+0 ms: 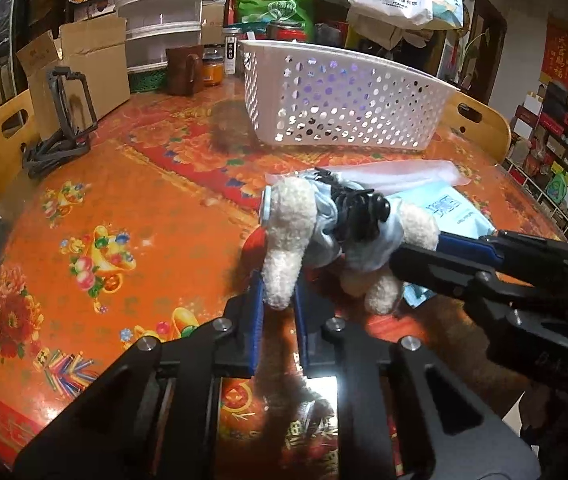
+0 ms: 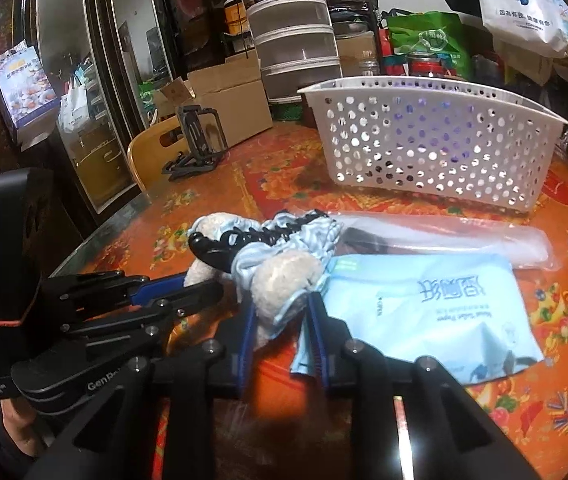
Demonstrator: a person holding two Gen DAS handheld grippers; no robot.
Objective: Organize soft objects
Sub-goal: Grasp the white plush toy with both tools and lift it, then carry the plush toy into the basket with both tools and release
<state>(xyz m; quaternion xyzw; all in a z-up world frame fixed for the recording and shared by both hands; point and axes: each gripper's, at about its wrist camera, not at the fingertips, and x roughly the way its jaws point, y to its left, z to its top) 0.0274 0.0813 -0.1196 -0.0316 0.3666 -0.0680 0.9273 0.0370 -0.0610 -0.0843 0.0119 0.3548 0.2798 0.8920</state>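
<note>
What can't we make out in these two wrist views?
- White perforated plastic basket: its inside, both views; the near wall hides it.
- Cream plush toy in pale blue cloth: its face, both views; black claw clip and cloth cover it.
- Pale blue tissue pack: small print, blurred.

My table [image 1: 84, 208], orange floral cloth: white basket [image 1: 347, 100], plush toy [image 1: 323, 236], blue tissue pack [image 2: 423, 308], clear bag [image 2: 443, 240], black stand [image 1: 68, 120], cardboard box [image 1: 84, 64].

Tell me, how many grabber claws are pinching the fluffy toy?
2. The left gripper pinches one fuzzy limb of the fluffy toy; the right gripper pinches its other end, beside the blue tissue pack.
</note>
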